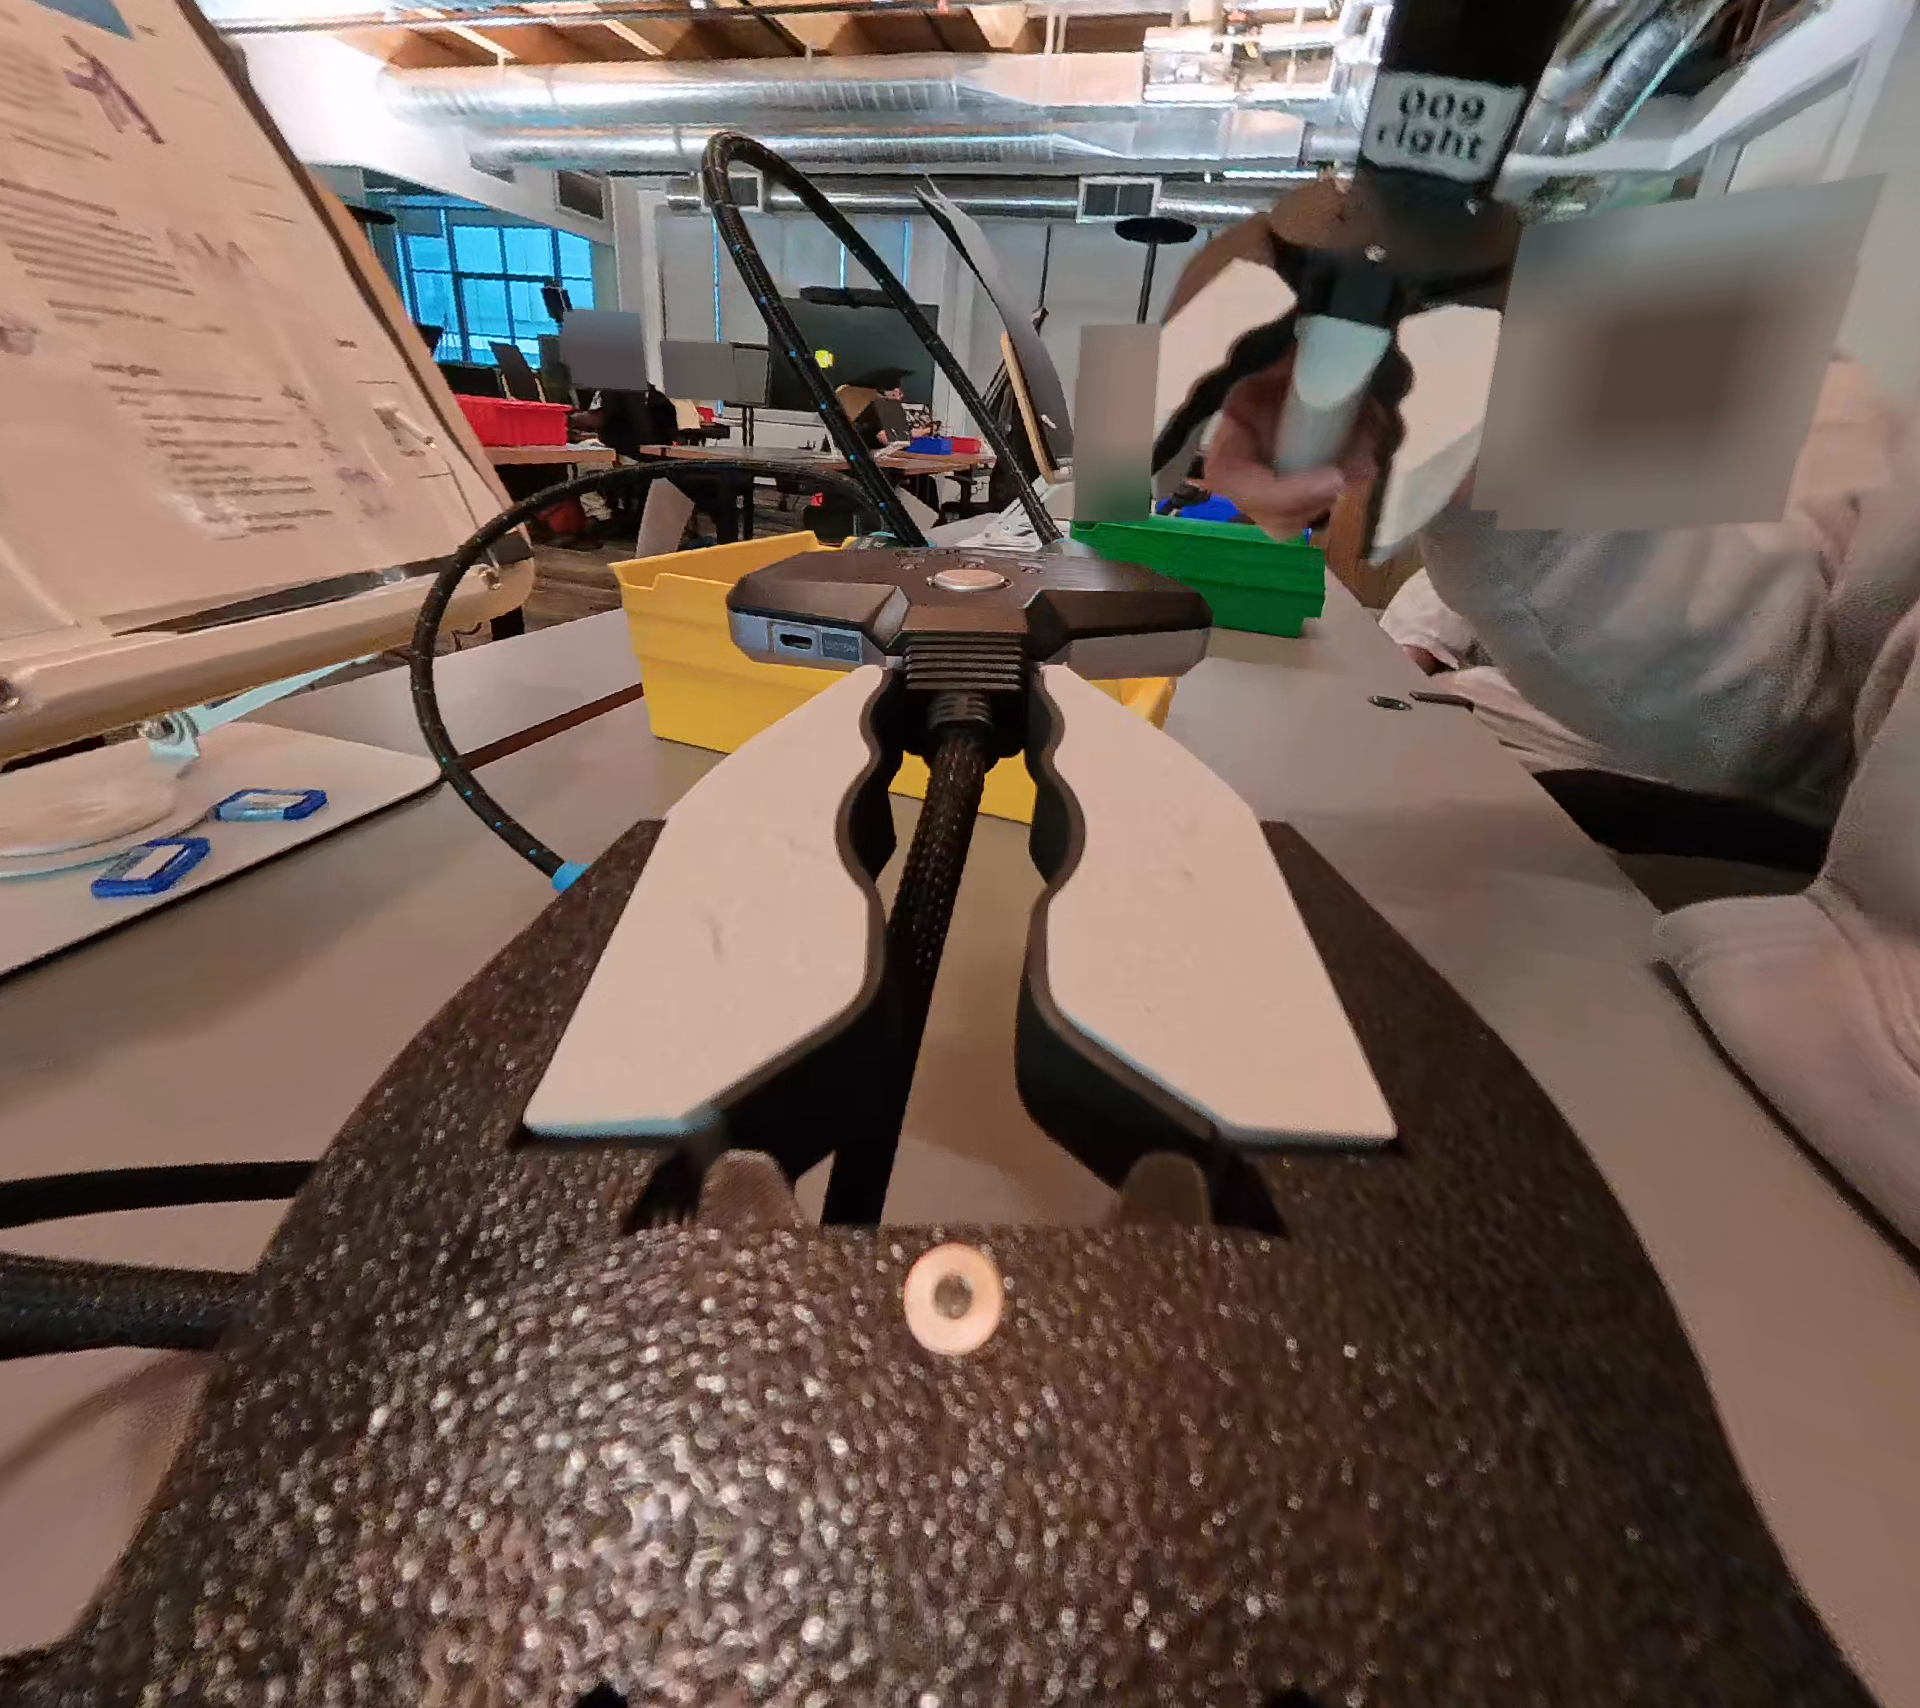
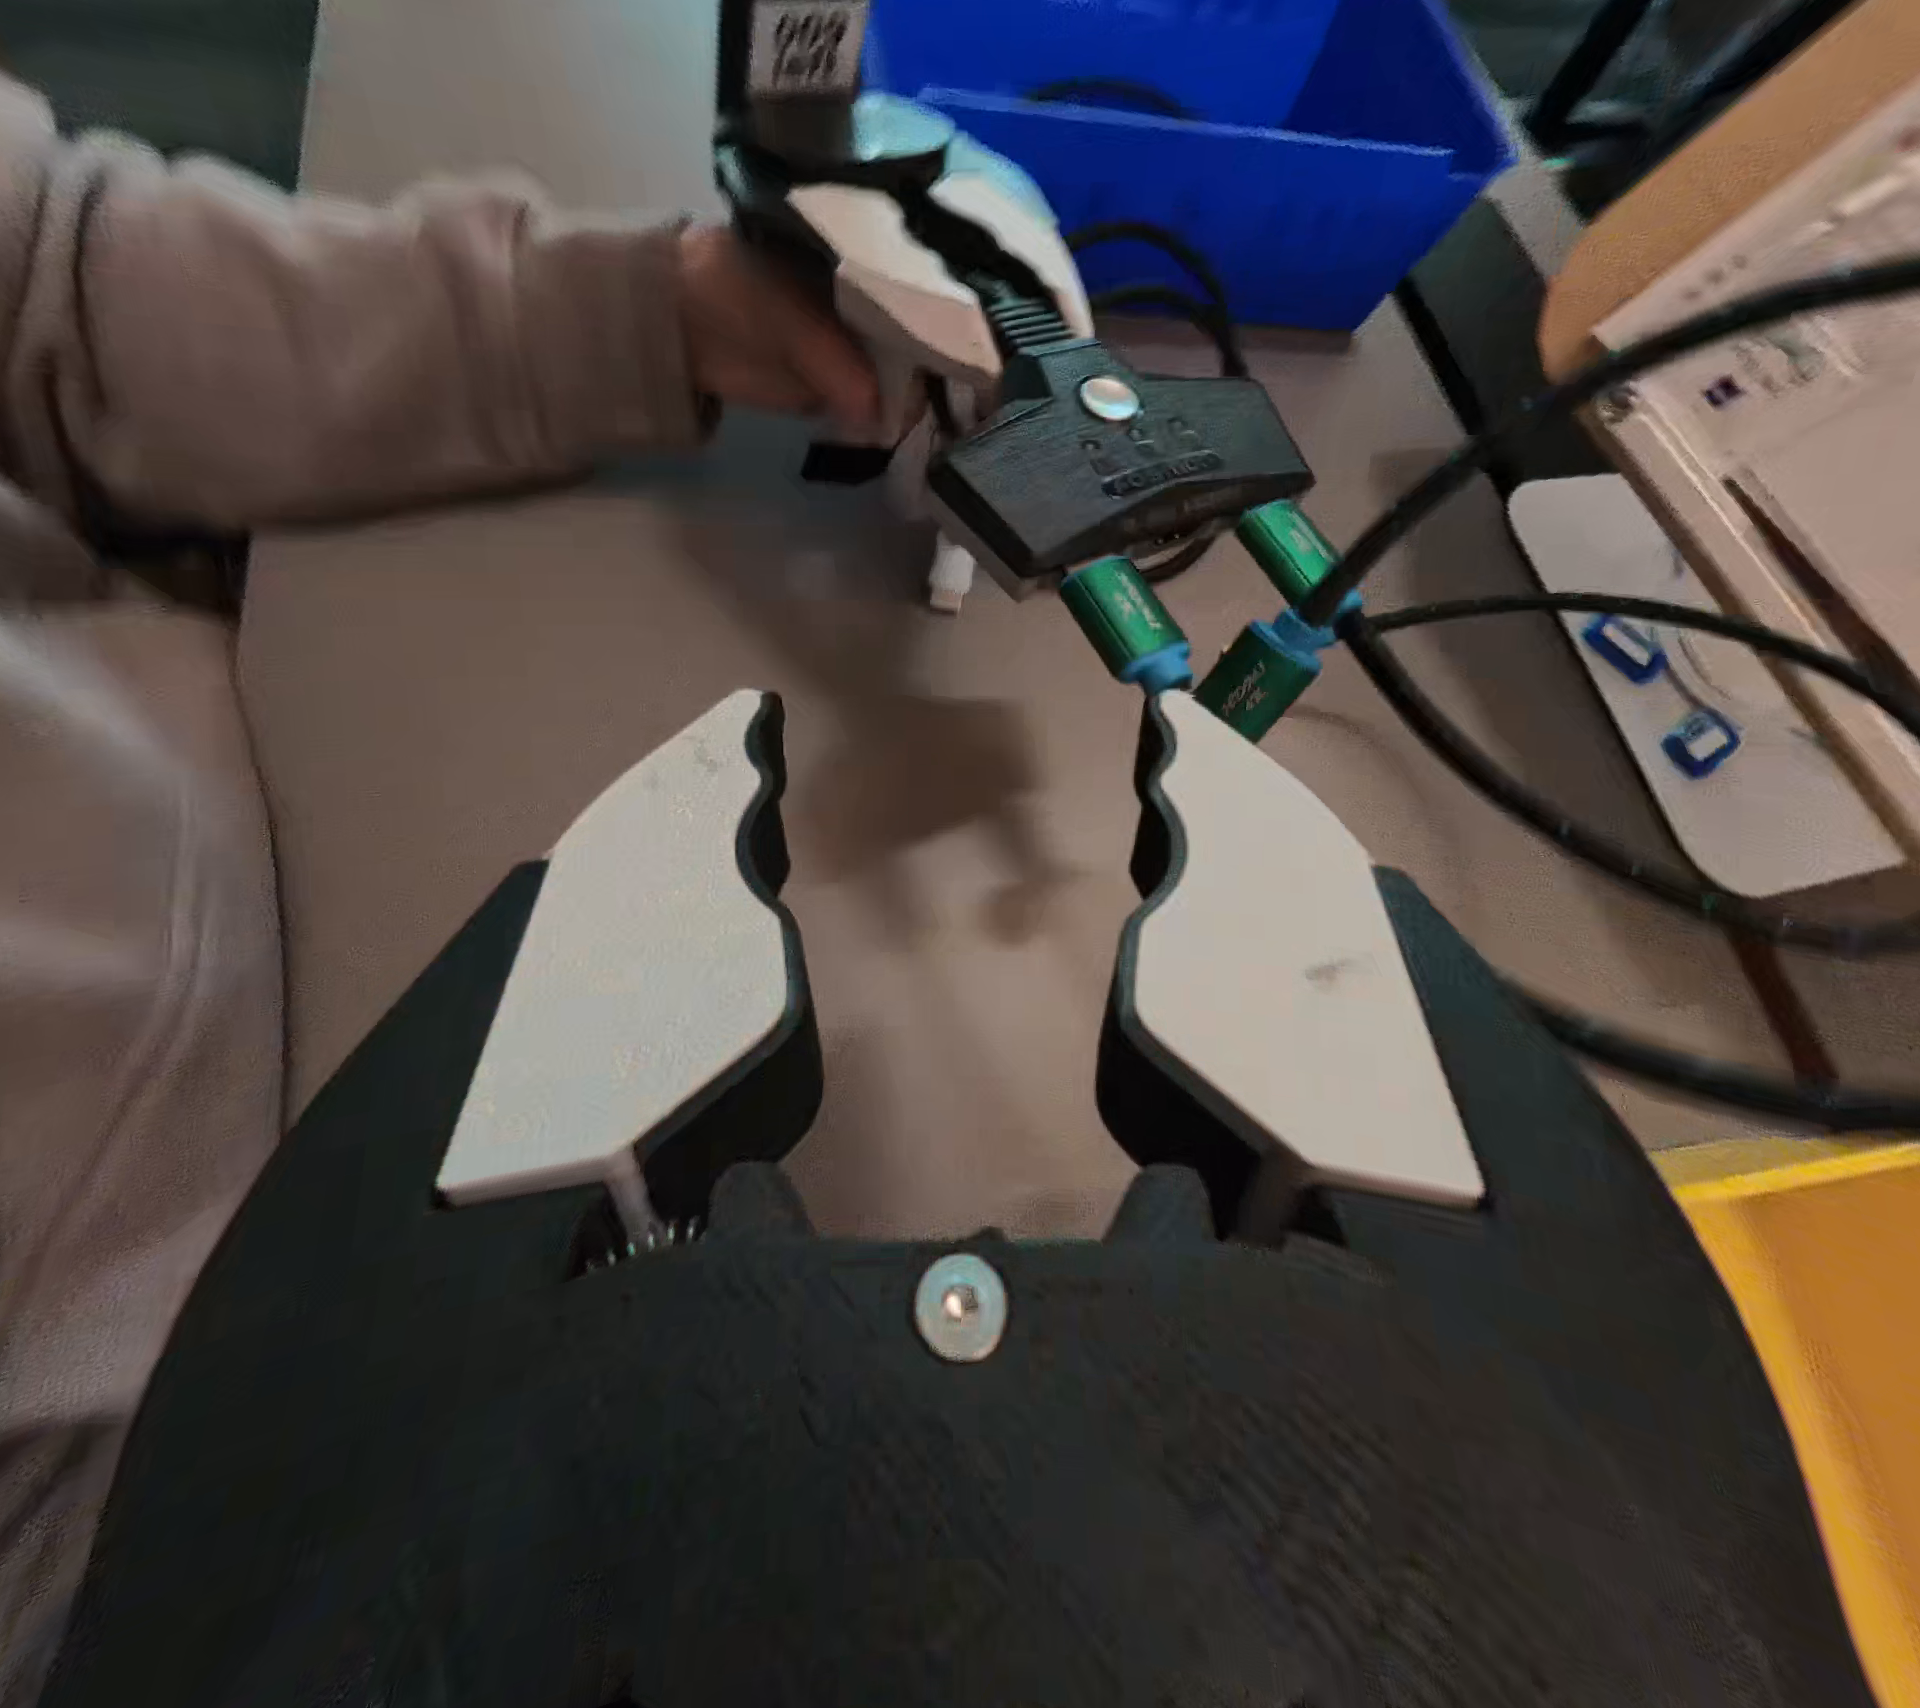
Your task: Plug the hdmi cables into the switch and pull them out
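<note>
**Desk:** Where is the switch?

**Photographer:** The black HDMI switch (image 2: 1117,463) hangs above the grey table (image 2: 540,671), held by its own braided lead. The left gripper (image 1: 961,692) is pinched on the ribbed strain relief (image 1: 961,656) where that lead leaves the body.

**Desk:** And the cables?

**Photographer:** Two green HDMI plugs, one (image 2: 1122,624) and another (image 2: 1288,552), sit in the ports on the switch's far edge, facing the right gripper (image 2: 961,718). A third green plug (image 2: 1257,682) lies loose just beside them, touching the tip of that gripper's right finger (image 2: 1169,713).

**Desk:** The right gripper's state?

**Photographer:** Spread wide, holding nothing, poised above the table.

**Desk:** What does the next move turn on?

**Photographer:** Direction. The plugs lie ahead and to the right of the open jaws, long axes slanting from the switch back towards the right gripper. That gripper is plainly the nearer; it looks set to swing right and close across a plug's body, then pull along that slant while the left steadies the switch.

**Desk:** Surroundings?

**Photographer:** A blue bin (image 2: 1195,100) behind, a yellow bin (image 1: 707,650) alongside.
</note>
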`<state>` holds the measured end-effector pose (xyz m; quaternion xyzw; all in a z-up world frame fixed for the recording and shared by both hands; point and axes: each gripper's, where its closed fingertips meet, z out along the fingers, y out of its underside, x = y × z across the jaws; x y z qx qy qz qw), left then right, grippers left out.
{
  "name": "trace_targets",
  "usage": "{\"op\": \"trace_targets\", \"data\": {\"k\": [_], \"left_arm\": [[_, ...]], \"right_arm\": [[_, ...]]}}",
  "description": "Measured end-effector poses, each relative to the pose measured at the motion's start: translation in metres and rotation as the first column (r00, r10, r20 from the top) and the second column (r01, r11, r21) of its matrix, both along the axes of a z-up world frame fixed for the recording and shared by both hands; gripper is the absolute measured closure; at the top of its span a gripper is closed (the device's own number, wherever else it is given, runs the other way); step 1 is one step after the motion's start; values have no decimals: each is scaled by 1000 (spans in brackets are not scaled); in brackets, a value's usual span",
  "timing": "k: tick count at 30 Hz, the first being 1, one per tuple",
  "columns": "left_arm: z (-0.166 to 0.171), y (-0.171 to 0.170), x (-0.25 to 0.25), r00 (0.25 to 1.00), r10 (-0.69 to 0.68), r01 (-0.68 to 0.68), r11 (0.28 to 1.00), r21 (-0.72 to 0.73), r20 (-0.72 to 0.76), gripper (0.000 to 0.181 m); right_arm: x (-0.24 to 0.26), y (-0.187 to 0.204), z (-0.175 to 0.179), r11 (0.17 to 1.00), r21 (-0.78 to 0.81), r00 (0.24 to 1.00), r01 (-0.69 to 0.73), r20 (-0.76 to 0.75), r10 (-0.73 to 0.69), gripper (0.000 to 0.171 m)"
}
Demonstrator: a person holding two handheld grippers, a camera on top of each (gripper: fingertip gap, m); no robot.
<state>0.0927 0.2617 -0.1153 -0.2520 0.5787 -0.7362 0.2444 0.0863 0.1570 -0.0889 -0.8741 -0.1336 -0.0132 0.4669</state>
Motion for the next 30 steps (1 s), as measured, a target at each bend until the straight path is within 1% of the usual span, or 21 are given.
{"op": "trace_targets", "data": {"k": [2,3,5,7,9,12,15,17,19,25,30], "left_arm": [[-1,-6,-1,1000,-14,14,1000,16,12,159],[-1,-9,-2,999,-26,25,999,20,20,159],[-1,-14,-6,998,-50,49,998,32,43,159],[-2,-18,-9,996,-68,66,997,49,54,159],[-4,-19,-10,997,-60,57,996,62,54,159],[-7,-18,-10,997,-64,62,997,55,48,159],[-6,-18,-11,995,-82,80,996,36,56,159],[-7,-19,-10,995,-87,85,996,35,58,159],[-8,-21,-11,994,-98,95,995,42,56,159],[-9,-23,-13,992,-110,107,993,55,58,159],[-13,-23,-13,992,-112,109,992,67,51,159]], "right_arm": [[4,5,-3,996,-73,996,-48,78,54,117],[7,10,-4,995,-83,994,-60,81,67,120],[7,19,-8,989,-102,994,-103,15,105,126],[7,25,-14,982,-127,990,-140,-36,136,136],[3,24,-22,968,-158,980,-194,-62,186,139],[3,24,-26,967,-163,978,-198,-99,184,145],[3,24,-24,970,-139,975,-200,-126,183,146],[7,22,-27,970,-150,980,-189,-83,178,149],[9,17,-33,962,-196,982,-188,-61,180,148],[5,17,-34,952,-239,976,-193,-146,161,150],[2,19,-40,937,-273,972,-215,-152,179,151]]}}
